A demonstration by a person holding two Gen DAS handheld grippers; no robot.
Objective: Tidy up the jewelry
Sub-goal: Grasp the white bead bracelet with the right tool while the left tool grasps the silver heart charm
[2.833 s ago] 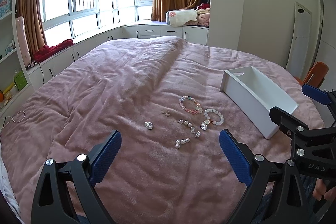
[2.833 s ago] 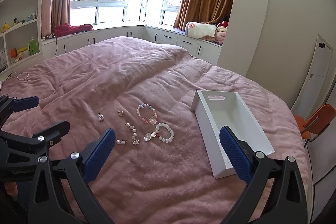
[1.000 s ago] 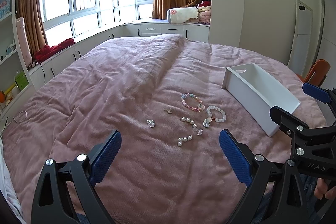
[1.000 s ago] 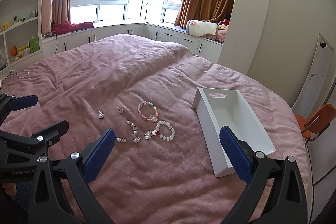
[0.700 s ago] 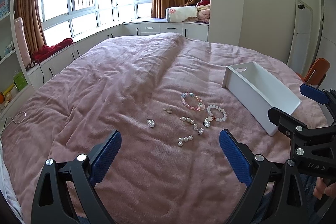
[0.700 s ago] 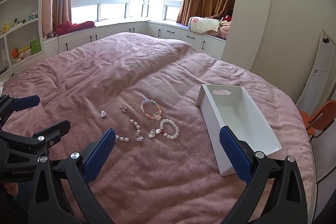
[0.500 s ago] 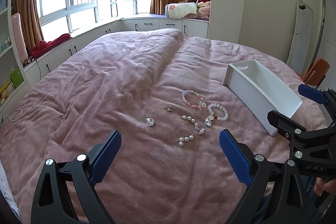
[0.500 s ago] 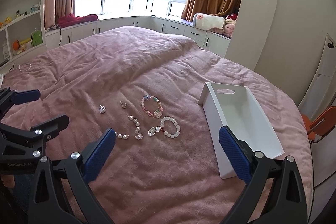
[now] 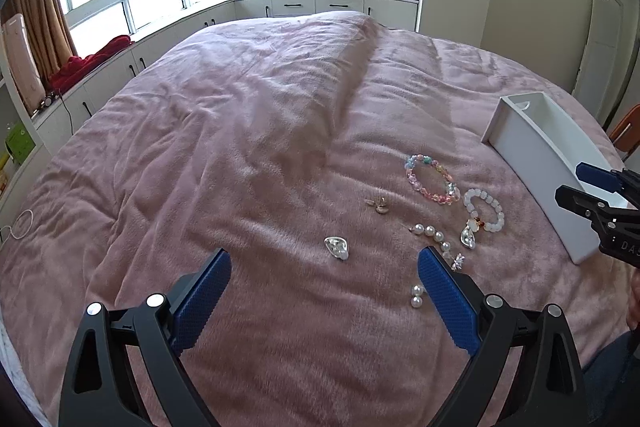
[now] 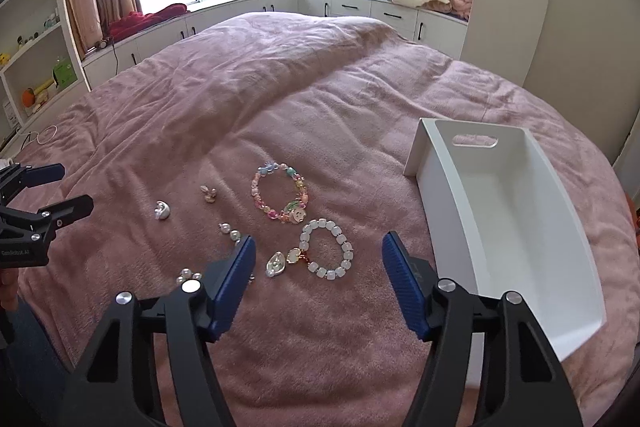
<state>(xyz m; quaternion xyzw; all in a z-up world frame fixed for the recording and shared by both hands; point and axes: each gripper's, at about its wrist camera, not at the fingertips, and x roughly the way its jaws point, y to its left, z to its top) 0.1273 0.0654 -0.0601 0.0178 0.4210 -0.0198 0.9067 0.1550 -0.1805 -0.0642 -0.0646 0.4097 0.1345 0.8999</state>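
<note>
Progress was nil: the white tray (image 10: pixel 516 227) held nothing, and every piece of jewelry lay loose on the pink bedspread (image 10: pixel 280 87), left of the tray.

Still to move:
- colourful bead bracelet (image 10: pixel 280 197)
- white bead bracelet (image 10: pixel 327 249), with a clear charm (image 10: pixel 276 264) touching its near-left side
- pearl strand (image 9: pixel 434 237), partly hidden behind a finger in both views
- two loose pearls (image 9: pixel 417 295)
- silver piece (image 9: pixel 337 247)
- small gold piece (image 9: pixel 378 203)

Right gripper (image 10: pixel 316 281) was above the bedspread with the white bracelet just beyond its tips. Its fingers were closing, at a medium gap, with nothing between them and no pad contact. Left gripper (image 9: pixel 324 287) had its fingers wide and empty, the silver piece just ahead.

My read: first pick was only being set up, likely the white bracelet.
</note>
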